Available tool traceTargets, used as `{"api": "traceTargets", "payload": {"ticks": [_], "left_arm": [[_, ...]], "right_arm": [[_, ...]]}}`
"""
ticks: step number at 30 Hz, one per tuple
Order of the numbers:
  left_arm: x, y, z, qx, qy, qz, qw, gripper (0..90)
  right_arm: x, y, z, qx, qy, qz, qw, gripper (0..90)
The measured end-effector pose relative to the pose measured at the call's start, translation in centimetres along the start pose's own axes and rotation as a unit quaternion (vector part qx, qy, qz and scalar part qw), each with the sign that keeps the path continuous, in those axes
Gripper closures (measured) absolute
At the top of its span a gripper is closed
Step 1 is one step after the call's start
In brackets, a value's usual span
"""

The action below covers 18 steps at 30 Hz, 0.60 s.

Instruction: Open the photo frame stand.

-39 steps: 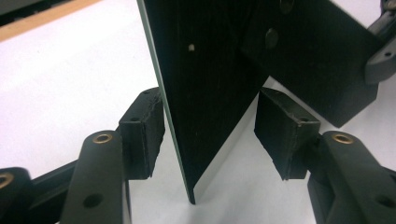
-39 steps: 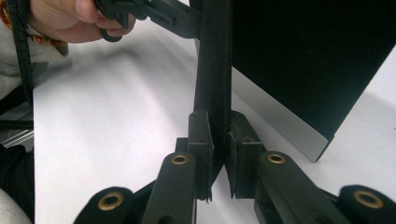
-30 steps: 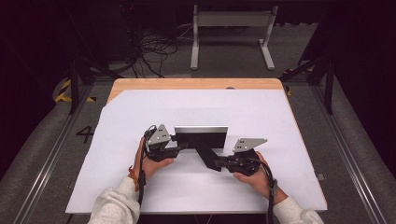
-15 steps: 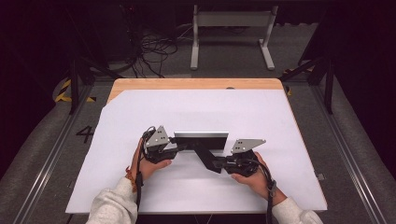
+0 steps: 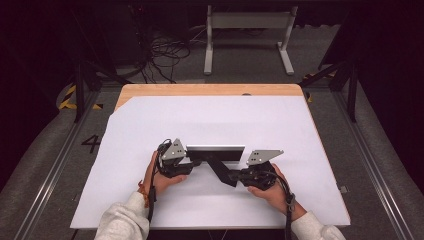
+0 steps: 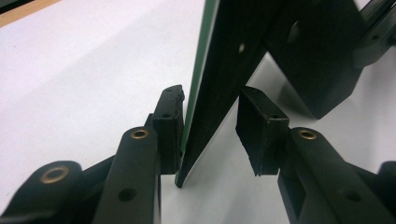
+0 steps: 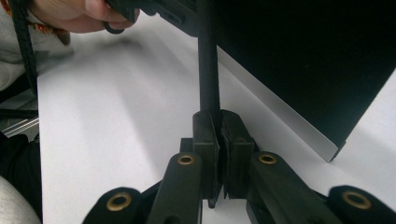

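Observation:
A dark picture frame (image 5: 215,153) stands upright on the white table (image 5: 215,115), with its black back stand (image 5: 221,171) angled toward the person. My left gripper (image 5: 193,163) straddles the frame's left end. In the left gripper view the frame's green-edged panel (image 6: 224,70) is between the jaws of the left gripper (image 6: 210,102). One pad lies against it and the other stands apart; the jaws have just been opening. My right gripper (image 7: 218,116) is shut on the thin stand leg (image 7: 208,56), and its jaws have just been closing on it.
White paper covers the table, with a wooden edge (image 5: 210,90) along the far side. A metal rack (image 5: 247,35) and cables (image 5: 165,55) are on the floor beyond. The person's left hand (image 7: 84,14) is at the top left of the right gripper view.
The frame's top edge sits slightly nearer the person than a second ago. Both hands have barely moved.

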<state>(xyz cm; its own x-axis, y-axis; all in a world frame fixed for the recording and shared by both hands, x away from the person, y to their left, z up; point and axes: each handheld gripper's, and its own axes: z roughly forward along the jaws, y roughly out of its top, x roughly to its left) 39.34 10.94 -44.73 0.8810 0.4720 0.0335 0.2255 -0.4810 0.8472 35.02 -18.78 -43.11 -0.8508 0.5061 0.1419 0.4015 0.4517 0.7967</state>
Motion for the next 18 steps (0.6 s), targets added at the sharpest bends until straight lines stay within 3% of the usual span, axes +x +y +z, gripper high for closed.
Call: {"api": "traceTargets", "payload": {"ticks": [5,18], "left_arm": [[0.0,-0.3,0.6,0.01,0.007,-0.001,0.9999,62.3],[-1.4,-0.6,1.4,0.014,0.064,0.041,0.997,62.0]], "right_arm": [[0.0,0.0,0.0,0.0,0.001,-0.001,1.0,86.6],[0.0,-0.1,-0.2,-0.003,0.0,0.001,1.0,86.6]]}}
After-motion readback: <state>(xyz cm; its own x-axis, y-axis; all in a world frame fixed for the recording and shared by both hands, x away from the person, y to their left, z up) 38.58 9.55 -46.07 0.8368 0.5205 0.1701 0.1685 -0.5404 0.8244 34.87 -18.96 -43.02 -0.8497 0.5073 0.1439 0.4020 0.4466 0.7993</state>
